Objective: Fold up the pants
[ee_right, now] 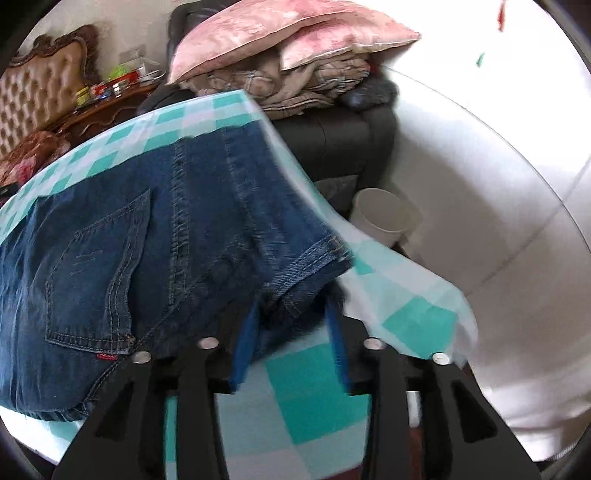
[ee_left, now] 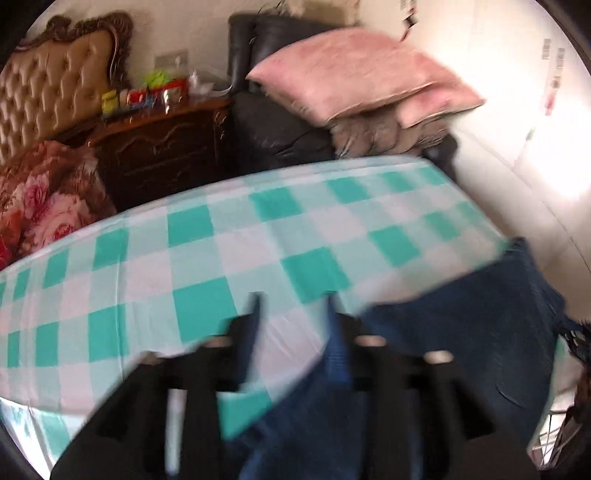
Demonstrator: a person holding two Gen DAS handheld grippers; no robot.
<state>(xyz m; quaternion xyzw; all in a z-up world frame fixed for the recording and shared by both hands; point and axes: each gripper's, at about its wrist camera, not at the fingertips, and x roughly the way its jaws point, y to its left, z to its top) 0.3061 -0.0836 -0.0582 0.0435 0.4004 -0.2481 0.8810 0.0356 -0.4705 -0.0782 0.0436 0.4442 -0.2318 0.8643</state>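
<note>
Right wrist view, jeans hem [ee_right: 314,258] between tool [ee_right: 295,299] fingers

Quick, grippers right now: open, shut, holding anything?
Left gripper: open, holding nothing, above the tablecloth by the jeans.
Right gripper: open, fingers around the jeans' hem, not clamped.

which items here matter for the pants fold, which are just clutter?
Job:
- jeans, folded, on the checked tablecloth
- right gripper, open at the leg hems
- left gripper, open above the cloth

Clutter:
- pink pillows on folded blankets
- black armchair
- wooden nightstand
- white bucket
</note>
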